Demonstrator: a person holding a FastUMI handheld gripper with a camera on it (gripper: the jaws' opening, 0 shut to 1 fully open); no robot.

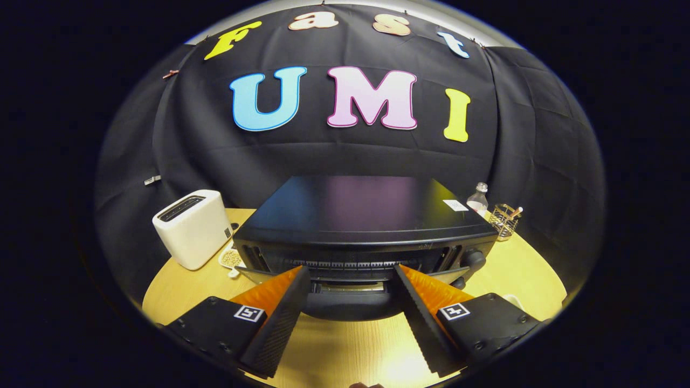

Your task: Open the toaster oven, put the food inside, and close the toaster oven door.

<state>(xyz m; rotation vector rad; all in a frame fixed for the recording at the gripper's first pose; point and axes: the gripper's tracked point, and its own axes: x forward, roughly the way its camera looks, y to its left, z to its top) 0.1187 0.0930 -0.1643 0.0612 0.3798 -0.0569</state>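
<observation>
I hold the gripper (pixel 351 275) with its fingers spread wide, clamping nothing, just in front of the black toaster oven (pixel 366 226), straddling its door handle (pixel 350 304) to pull it open.

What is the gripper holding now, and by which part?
Nothing is held. The gripper fingers are spread open on both sides of the toaster oven door's top edge, not pressing on it.

I count one toaster oven (pixel 366 226), one white toaster (pixel 193 227), one small bottle (pixel 477 198), one wire basket (pixel 504 220), one table (pixel 517 269), and my gripper's (pixel 351 272) two fingers spread apart.
</observation>
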